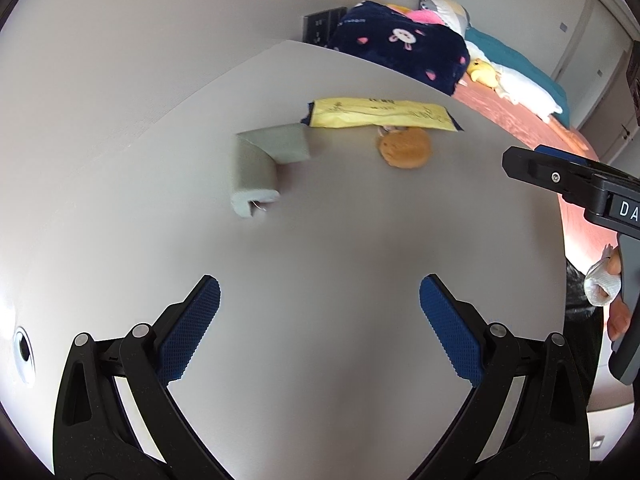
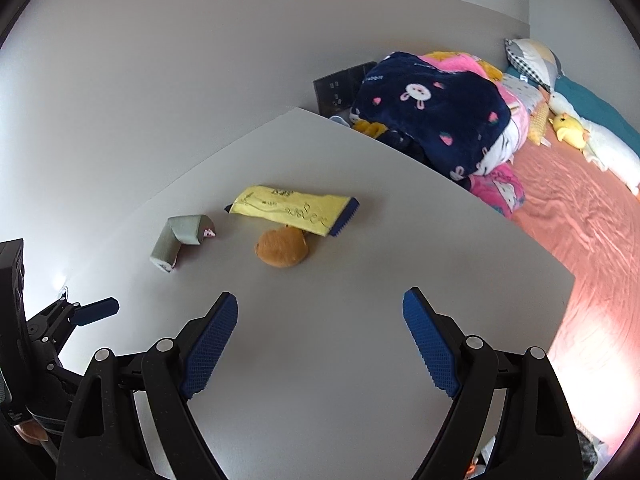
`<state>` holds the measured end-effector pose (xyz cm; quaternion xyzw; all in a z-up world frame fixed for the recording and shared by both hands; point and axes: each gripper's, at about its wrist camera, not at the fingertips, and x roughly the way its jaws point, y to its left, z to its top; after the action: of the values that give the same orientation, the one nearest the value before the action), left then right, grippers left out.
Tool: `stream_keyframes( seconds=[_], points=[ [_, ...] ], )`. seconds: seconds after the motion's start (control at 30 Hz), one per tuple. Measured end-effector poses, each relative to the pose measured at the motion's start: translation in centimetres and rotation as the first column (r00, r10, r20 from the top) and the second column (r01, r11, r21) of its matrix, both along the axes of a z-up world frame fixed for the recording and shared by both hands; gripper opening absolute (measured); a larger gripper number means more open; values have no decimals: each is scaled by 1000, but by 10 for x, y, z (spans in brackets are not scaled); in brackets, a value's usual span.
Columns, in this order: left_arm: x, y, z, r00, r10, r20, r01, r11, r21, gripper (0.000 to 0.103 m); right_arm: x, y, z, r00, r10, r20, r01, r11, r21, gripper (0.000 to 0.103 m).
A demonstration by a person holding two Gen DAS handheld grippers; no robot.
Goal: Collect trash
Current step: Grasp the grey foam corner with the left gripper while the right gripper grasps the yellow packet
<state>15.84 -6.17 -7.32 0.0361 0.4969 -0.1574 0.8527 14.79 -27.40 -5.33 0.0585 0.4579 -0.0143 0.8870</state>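
Observation:
Three items lie on the white table (image 1: 320,240) (image 2: 360,280): a bent grey-green foam piece (image 1: 260,164) (image 2: 178,238), a yellow wrapper with dark blue ends (image 1: 380,114) (image 2: 294,210), and a round orange-brown object (image 1: 404,148) (image 2: 282,248) touching the wrapper's near edge. My left gripper (image 1: 320,320) hovers open over bare tabletop, well short of them, nothing between its blue pads. My right gripper (image 2: 320,332) is also open and empty above the table. Its black body shows at the right edge of the left wrist view, held by a hand (image 1: 608,284).
The table's right edge borders a bed with a salmon-pink cover (image 2: 580,208), a navy blanket with a bunny print (image 2: 432,116), pillows and a yellow plush (image 2: 568,130). White walls stand behind and left. A cable hole (image 1: 23,354) is in the table at left.

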Motion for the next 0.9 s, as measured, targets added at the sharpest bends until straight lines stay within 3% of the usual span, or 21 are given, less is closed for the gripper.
stream_keyframes(
  seconds=[0.77,0.83,0.9],
  points=[
    [85,10,-14,999,27,-35,-28,999,-21,97,114,32,-39,979,174,-108,-189,969,-160,85],
    [87,9,-15,999,29,-32,-29,999,-15,94,120,35,-44,972,198,-127,-219,960,-174,85],
    [90,11,-18,999,25,-44,-26,999,-23,84,124,38,-48,966,219,-141,-243,952,-187,85]
  ],
)
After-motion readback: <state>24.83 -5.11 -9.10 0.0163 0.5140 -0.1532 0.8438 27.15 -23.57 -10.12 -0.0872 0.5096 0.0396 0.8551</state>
